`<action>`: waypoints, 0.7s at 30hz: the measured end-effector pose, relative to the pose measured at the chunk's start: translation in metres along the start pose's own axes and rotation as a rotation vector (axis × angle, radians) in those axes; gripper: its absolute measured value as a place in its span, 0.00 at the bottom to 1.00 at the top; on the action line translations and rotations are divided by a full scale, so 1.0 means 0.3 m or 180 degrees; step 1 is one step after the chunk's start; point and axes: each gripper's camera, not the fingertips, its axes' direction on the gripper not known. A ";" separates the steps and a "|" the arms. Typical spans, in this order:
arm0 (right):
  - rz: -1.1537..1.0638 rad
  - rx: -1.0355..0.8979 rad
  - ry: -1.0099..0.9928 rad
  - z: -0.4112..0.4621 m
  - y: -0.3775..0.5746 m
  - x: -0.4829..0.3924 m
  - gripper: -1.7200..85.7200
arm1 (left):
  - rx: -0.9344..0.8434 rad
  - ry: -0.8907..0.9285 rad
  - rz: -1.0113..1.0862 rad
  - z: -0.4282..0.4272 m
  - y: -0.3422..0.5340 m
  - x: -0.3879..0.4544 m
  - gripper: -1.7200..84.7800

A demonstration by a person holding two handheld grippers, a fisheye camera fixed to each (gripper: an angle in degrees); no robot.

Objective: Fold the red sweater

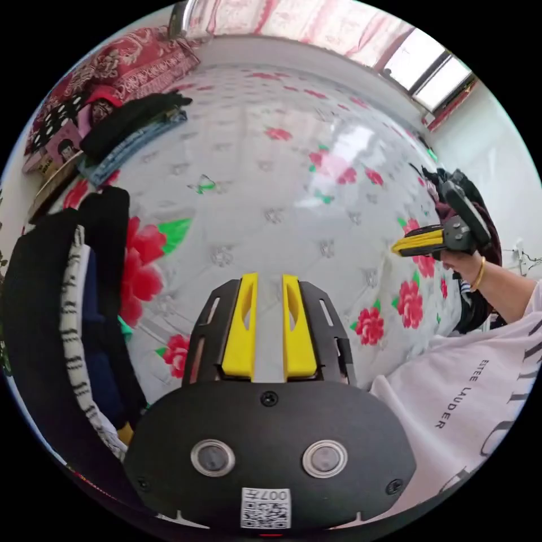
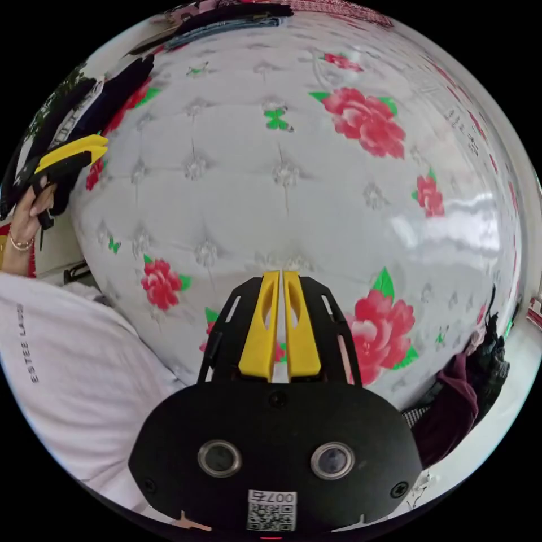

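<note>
In the left gripper view we see, from left to right, a dark pile of folded clothes point(image 1: 73, 316) at the edge of the bed point(image 1: 271, 186), our left tongs point(image 1: 269, 324) slightly spread over the flowered quilted cover and holding nothing, then the right tongs point(image 1: 420, 241) in a hand point(image 1: 460, 262), seemingly pressed together. The right gripper view shows the left tongs point(image 2: 76, 153) far left, the right tongs point(image 2: 280, 322) nearly closed and empty, and a maroon garment point(image 2: 451, 409), perhaps the red sweater, hanging off the bed's edge, partly cut off and hard to identify.
</note>
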 end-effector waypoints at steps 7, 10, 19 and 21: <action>-0.0037 0.0105 -0.0606 0.102 0.305 -0.080 0.02 | -0.0216 -0.0233 0.0516 0.087 0.064 0.339 0.01; -0.0368 0.0288 -0.0807 0.068 0.344 -0.038 0.02 | -0.0132 -0.0123 0.0275 0.060 0.064 0.396 0.01; 0.0706 0.1949 -0.1252 -0.104 0.932 0.370 0.04 | -0.0042 -0.0289 0.0161 0.047 0.179 0.809 0.01; 0.1316 0.2419 -0.0534 -0.204 1.295 0.553 0.06 | -0.0106 -0.0209 0.0241 0.076 0.187 0.909 0.01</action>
